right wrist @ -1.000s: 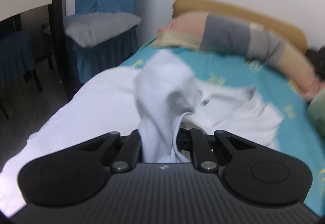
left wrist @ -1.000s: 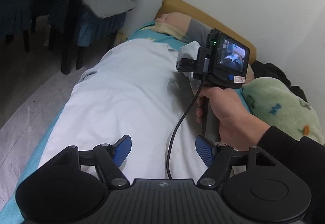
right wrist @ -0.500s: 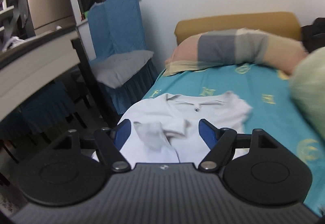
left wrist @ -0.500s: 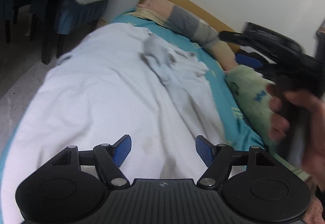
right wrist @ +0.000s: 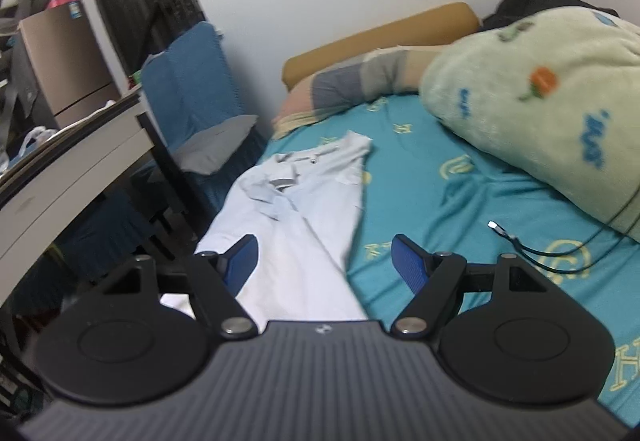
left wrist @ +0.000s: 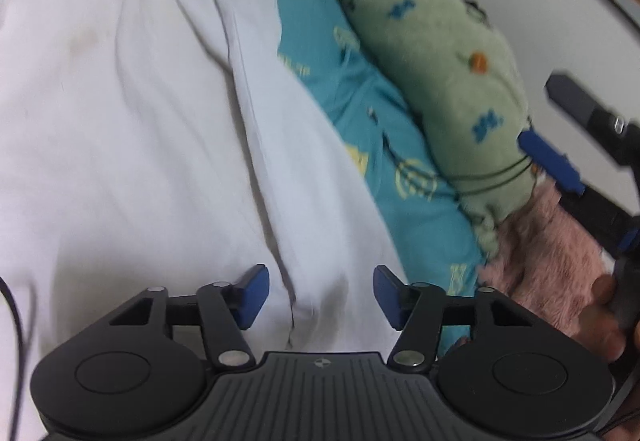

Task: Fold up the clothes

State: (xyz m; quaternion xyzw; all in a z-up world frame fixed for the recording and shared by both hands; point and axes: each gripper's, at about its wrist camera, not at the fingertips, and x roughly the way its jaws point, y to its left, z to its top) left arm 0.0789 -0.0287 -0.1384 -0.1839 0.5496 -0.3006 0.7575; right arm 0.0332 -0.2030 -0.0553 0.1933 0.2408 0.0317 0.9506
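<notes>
**Fold step: left gripper closing over the white shirt's folded edge**

Seat both pads on the doubled edge at lower centre before lifting; nothing is pinched yet. The right gripper stands wide and empty. The shirt lies lengthwise on the teal bedsheet, collar toward frame top, wrinkled, faintly stained, one side folded inward.

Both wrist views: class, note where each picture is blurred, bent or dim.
Left wrist view: motion blur smears the shirt and green blanket; only the hand-held gripper is sharp. Right wrist view: sharper, fisheye bends the desk; floor under it dim.
</notes>
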